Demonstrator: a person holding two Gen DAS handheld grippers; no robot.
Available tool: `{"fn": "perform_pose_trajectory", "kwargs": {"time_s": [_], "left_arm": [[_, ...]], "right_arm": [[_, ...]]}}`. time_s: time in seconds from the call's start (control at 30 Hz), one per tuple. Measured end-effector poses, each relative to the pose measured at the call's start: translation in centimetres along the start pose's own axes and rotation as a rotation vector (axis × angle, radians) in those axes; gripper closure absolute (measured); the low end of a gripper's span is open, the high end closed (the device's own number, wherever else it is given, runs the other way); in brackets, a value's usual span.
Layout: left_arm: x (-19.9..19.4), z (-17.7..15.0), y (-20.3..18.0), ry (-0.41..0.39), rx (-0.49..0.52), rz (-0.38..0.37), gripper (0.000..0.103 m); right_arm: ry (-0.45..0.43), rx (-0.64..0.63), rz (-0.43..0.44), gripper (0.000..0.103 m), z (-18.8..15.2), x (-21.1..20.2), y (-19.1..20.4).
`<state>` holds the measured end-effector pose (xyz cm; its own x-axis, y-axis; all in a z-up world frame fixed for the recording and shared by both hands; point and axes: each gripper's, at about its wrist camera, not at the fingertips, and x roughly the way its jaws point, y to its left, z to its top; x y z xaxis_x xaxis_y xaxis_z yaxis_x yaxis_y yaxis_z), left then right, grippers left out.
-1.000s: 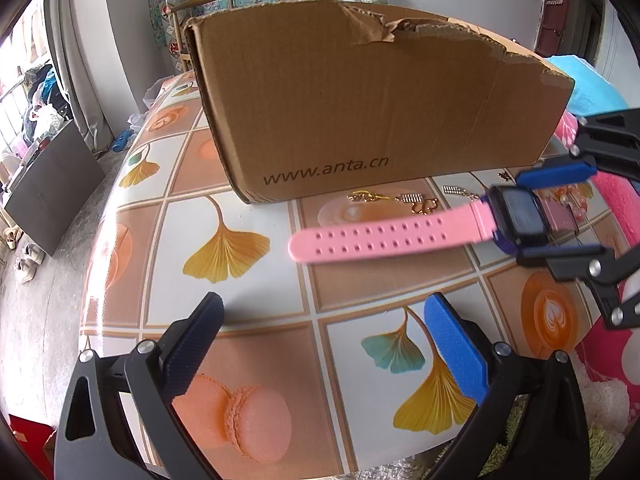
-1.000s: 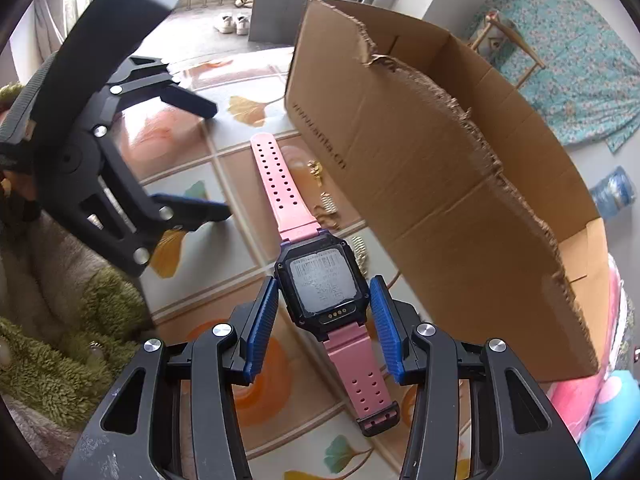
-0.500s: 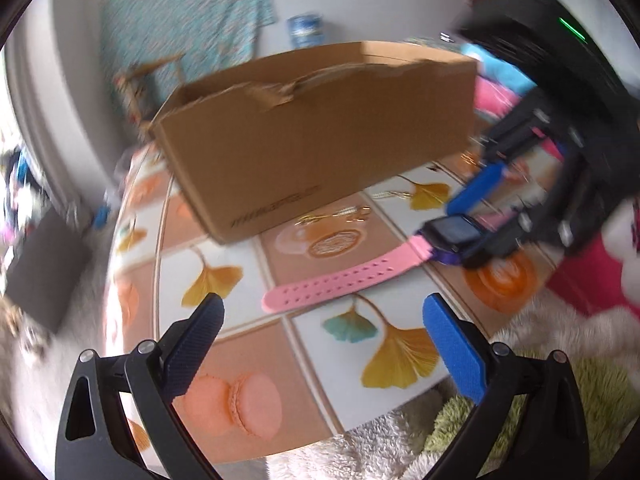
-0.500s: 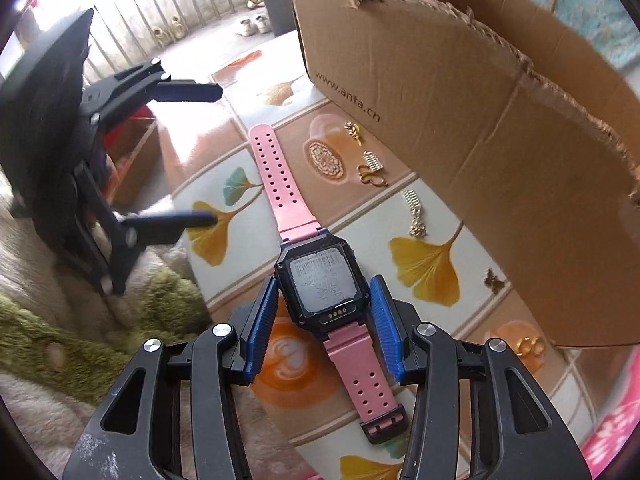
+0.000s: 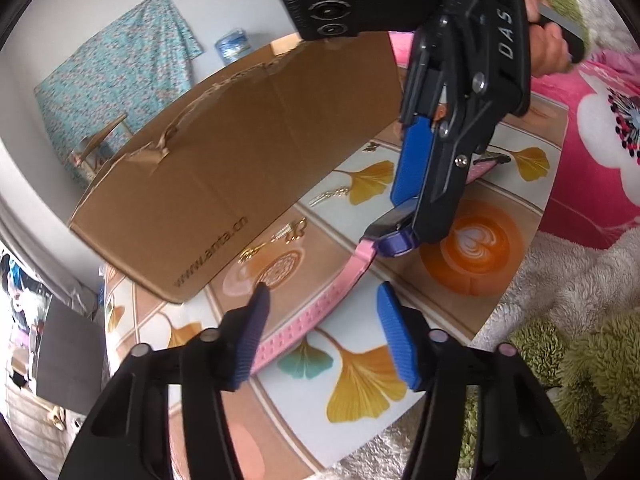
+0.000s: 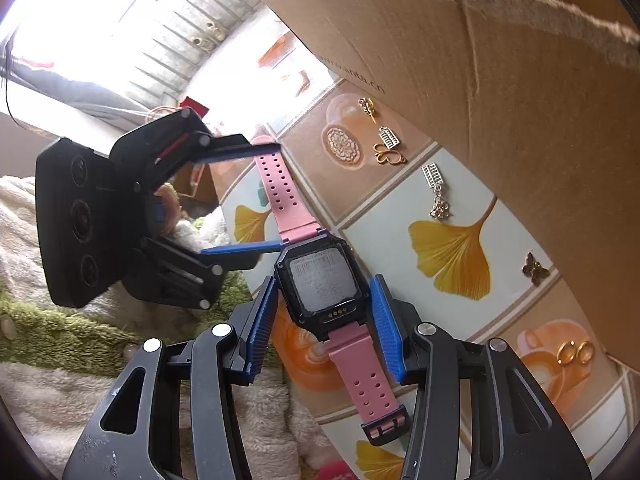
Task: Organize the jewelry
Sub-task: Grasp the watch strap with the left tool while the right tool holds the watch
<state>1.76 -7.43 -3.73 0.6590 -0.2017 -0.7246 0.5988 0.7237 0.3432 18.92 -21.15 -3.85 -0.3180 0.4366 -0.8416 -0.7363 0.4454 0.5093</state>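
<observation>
Beside the cardboard box (image 6: 500, 92), apparently the jewelry's destination, the right gripper (image 6: 324, 320) clamps the pink watch (image 6: 320, 284) by its case above the table, while the left gripper (image 5: 320, 328), jaws closing astride its free strap, likely steadies it.

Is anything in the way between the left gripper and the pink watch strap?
No, nothing visible. The pink strap lies between the left gripper's closing jaws, with bare table around it. The right gripper grips the watch case.
</observation>
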Motion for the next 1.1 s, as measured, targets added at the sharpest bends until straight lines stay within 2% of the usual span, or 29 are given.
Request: {"fn": "perform_pose_trajectory", "kwargs": {"time_s": [0.17,0.33,0.4,0.67,0.83,1.0,1.1], "left_arm": [[0.2,0.1,0.0,0.012,0.001,-0.032,0.068],[0.1,0.2,-0.4,0.024,-0.001,-0.064,0.089],[-0.1,0.1,-0.7,0.034,-0.008,-0.070,0.091],[-0.4,0.4,0.6,0.064,-0.138,-0.133,0.097],[-0.2,0.4,1.6,0.070,-0.176,-0.150,0.097],[0.3,0.8,2.3,0.071,-0.178,-0.145,0.097],[0.4,0.7,2.4,0.073,-0.179,-0.149,0.097]], "right_arm": [[0.010,-0.018,0.017,0.059,0.1,0.0,0.5],[-0.015,-0.016,0.007,0.059,-0.8,-0.1,1.1],[-0.024,-0.027,-0.018,0.058,-1.1,-0.3,1.5],[-0.063,-0.102,-0.268,0.055,-3.4,0.2,4.6],[-0.090,-0.131,-0.402,0.056,-5.1,0.5,5.8],[-0.105,-0.140,-0.505,0.081,-6.1,0.5,6.4],[-0.105,-0.148,-0.573,0.092,-6.5,0.5,6.9]]}}
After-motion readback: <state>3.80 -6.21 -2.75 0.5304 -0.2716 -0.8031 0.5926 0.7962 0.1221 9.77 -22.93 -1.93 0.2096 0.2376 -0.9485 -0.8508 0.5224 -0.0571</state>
